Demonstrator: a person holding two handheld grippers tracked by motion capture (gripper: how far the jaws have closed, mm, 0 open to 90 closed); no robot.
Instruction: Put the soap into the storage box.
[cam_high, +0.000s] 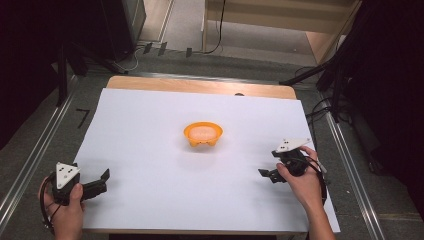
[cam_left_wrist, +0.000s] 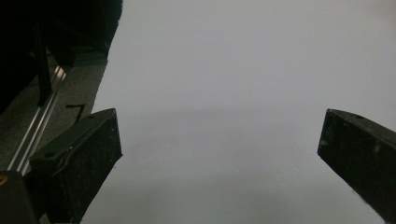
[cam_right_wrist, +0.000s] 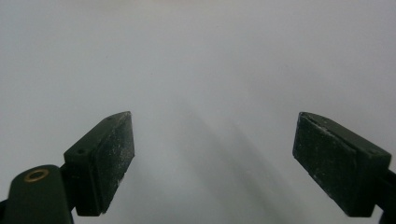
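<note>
Orange bowl (cam_high: 202, 134) at the centre of the high view, upright on the white sheet (cam_high: 150, 130), something pale inside, too small to tell what. Well apart from both tongs, touched by neither.

Left gripper (cam_high: 102, 181) at the lower left of the high view, near the sheet's left edge, gripped by the left hand (cam_high: 67, 207), grey three-cornered plate on top, jaws aimed toward the right of the frame. In the left gripper view, left gripper (cam_left_wrist: 219, 144) spread wide: one black jaw at the lower left, the other at the lower right, bare white sheet between them. Dark floor and a metal rail (cam_left_wrist: 37, 135) at the left edge of that view.

Right gripper (cam_high: 266, 174) at the lower right of the high view, near the sheet's right edge, held by the right hand (cam_high: 302, 182), grey plate above, jaws aimed toward the left of the frame. In the right gripper view, right gripper (cam_right_wrist: 212, 140) likewise spread wide, black jaws at the lower left and lower right, plain white sheet between and beyond, slightly blurred.

Light wooden table edge (cam_high: 200, 86) along the sheet's far side in the upper middle of the high view. Black cables on the grey floor beyond, toward the top of the frame.
</note>
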